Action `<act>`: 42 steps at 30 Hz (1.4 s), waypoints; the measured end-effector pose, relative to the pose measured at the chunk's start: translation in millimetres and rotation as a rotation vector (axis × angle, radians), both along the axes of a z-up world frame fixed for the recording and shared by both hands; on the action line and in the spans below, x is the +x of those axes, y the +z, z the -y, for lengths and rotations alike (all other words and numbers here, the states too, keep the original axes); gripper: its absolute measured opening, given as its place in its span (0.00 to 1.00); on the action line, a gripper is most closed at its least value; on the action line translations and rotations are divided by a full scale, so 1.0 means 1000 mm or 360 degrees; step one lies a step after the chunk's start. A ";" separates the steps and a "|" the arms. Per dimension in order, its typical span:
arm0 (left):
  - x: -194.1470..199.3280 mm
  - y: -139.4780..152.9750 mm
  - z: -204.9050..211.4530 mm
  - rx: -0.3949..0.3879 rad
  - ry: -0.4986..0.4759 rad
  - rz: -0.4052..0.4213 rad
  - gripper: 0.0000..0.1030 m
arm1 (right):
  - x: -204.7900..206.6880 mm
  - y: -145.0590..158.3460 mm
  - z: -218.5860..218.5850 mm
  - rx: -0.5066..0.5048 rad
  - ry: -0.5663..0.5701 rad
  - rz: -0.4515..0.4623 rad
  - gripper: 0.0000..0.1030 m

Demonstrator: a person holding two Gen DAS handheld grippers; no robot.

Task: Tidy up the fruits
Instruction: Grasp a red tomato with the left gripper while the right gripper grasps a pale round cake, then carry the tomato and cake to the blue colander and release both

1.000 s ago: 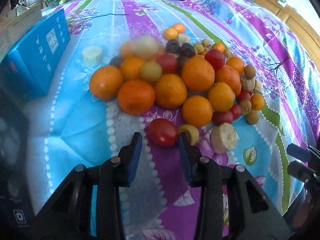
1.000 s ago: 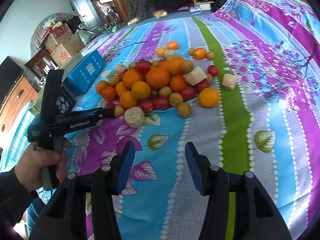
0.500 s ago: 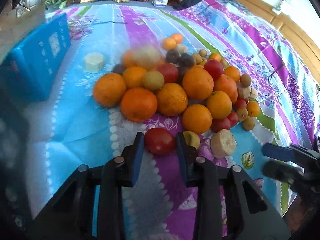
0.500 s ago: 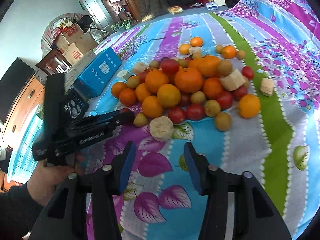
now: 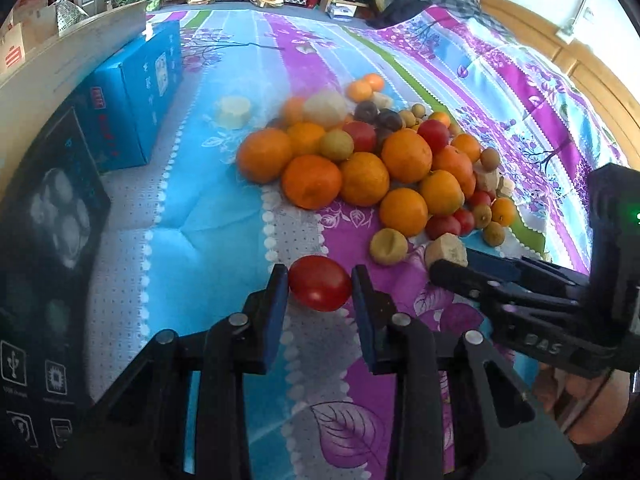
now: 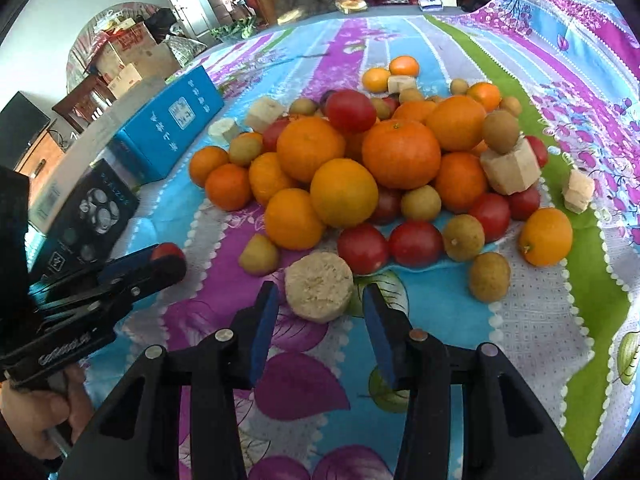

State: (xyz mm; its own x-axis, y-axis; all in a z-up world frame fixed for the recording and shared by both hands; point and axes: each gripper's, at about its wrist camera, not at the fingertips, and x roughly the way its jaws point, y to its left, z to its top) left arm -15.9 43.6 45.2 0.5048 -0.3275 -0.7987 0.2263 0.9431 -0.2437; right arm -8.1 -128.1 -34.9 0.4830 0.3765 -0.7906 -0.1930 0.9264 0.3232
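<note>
On striped bedspread [image 5: 208, 208], before fruit pile [image 5: 360, 160]: left gripper [image 5: 320, 286], jaws clenched on red tomato [image 5: 320, 283] clear of the pile; right gripper [image 6: 320, 304], jaws closing around pale cut round [image 6: 319, 286], pads not yet pressing.

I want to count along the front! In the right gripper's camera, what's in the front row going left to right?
Red tomato in the left gripper → small yellowish fruit → beige round slice → brown fruit → orange.

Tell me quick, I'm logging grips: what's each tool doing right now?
Left tool: shut on the red tomato.
Right tool: closing around the pale cut chunk, pads not touching yet.
</note>
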 end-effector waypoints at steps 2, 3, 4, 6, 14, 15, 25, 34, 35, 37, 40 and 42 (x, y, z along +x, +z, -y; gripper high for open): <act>-0.001 0.003 0.002 0.0002 -0.0003 0.0003 0.32 | 0.000 -0.001 0.001 0.0003 -0.0001 -0.0001 0.37; -0.002 0.005 0.003 0.0002 -0.0002 0.0008 0.32 | -0.001 0.002 0.002 0.0006 -0.0002 0.0003 0.37; -0.003 0.008 0.003 0.0007 0.0002 0.0017 0.32 | -0.003 0.005 0.003 -0.0001 -0.0003 0.0017 0.37; -0.005 0.014 0.003 0.0010 0.0011 0.0023 0.32 | -0.010 0.015 0.006 -0.0010 -0.0009 0.0053 0.37; -0.032 0.070 -0.014 0.0042 0.0065 0.0134 0.32 | -0.044 0.082 0.031 -0.0112 -0.0079 0.0185 0.37; -0.036 0.078 -0.019 0.0049 0.0089 0.0145 0.32 | -0.047 0.093 0.034 -0.0121 -0.0088 0.0205 0.37; -0.060 0.141 -0.070 0.0094 0.0330 0.0253 0.32 | -0.061 0.169 0.011 -0.0120 -0.0019 0.0366 0.37; -0.093 0.184 -0.128 0.0128 0.0577 0.0346 0.32 | -0.061 0.226 -0.054 -0.0083 0.0173 0.0504 0.37; -0.097 0.189 -0.136 0.0144 0.0616 0.0361 0.32 | -0.060 0.231 -0.063 -0.0069 0.0204 0.0514 0.37; -0.106 0.196 -0.155 0.0155 0.0694 0.0380 0.32 | -0.060 0.241 -0.083 -0.0048 0.0265 0.0537 0.37; -0.120 0.203 -0.180 0.0172 0.0802 0.0396 0.32 | -0.062 0.256 -0.119 -0.0010 0.0375 0.0565 0.37; -0.129 0.206 -0.200 0.0175 0.0876 0.0396 0.32 | -0.063 0.266 -0.144 0.0024 0.0452 0.0573 0.37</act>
State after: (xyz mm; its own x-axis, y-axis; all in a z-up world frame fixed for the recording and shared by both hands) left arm -145.2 243.4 251.1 0.7520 0.1120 -0.6496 -0.2635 0.9544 -0.1406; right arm -70.7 16.4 230.8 0.6019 0.5439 -0.5847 -0.5413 0.8162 0.2020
